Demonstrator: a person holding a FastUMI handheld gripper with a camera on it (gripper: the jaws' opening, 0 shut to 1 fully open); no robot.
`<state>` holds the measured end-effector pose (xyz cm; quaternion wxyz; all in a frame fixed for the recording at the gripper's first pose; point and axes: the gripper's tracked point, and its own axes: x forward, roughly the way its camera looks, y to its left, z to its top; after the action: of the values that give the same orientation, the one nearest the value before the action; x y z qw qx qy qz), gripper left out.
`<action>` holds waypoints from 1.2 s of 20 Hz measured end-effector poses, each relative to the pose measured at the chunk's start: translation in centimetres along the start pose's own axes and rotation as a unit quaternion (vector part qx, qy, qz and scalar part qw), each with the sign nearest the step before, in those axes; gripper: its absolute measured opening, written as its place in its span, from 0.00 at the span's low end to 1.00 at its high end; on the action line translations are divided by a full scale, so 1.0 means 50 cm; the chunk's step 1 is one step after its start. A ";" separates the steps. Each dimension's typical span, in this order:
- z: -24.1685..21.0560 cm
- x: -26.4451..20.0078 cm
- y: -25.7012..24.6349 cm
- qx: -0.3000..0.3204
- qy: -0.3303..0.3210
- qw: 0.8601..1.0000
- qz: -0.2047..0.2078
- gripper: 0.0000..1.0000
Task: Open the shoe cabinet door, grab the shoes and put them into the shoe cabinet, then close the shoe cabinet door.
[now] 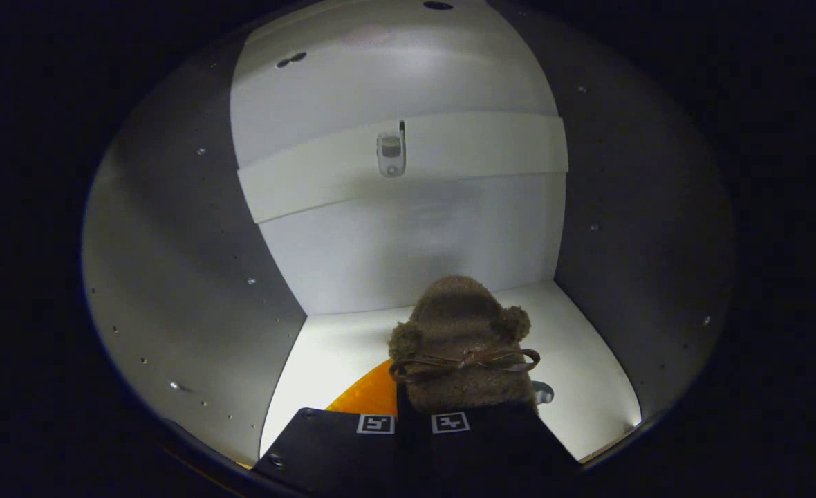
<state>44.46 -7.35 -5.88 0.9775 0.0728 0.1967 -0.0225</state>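
Brown and fuzzy, a plush slipper with two small round ears and a thin brown bow (460,339) sits inside the white shoe cabinet (408,263), its toe pointing toward the back panel. The hand-held gripper (413,423) is right at the slipper's heel end, its two fingers drawn close together, each carrying a small square marker tag. The slipper's rear seems to be pinched between them, though the contact itself is hidden behind the fingers, so I cannot tell for sure that both press on it. Under the slipper's left side an orange patch (370,398) shows against the white cabinet floor (588,387), lying just ahead of the left finger. Grey side walls dotted with small peg holes (193,263) flank the compartment. Across the back runs a white horizontal rail (477,152) with a small metal fitting (391,153) at its middle.
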 end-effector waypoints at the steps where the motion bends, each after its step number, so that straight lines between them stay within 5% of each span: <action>1: -0.007 0.014 -0.007 0.000 0.008 1.000 -0.006 0.05; 5: -0.015 0.003 -0.015 -0.017 0.012 1.000 -0.012 0.15; 13: -0.027 -0.106 0.002 -0.074 -0.012 0.997 -0.018 0.88; 19: -0.028 -0.224 -0.011 -0.073 -0.040 0.997 -0.004 0.99; 24: -0.058 -0.344 -0.045 -0.072 -0.055 0.996 0.008 0.99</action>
<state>27.32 -8.87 -2.17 0.9897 0.0022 0.1433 -0.0048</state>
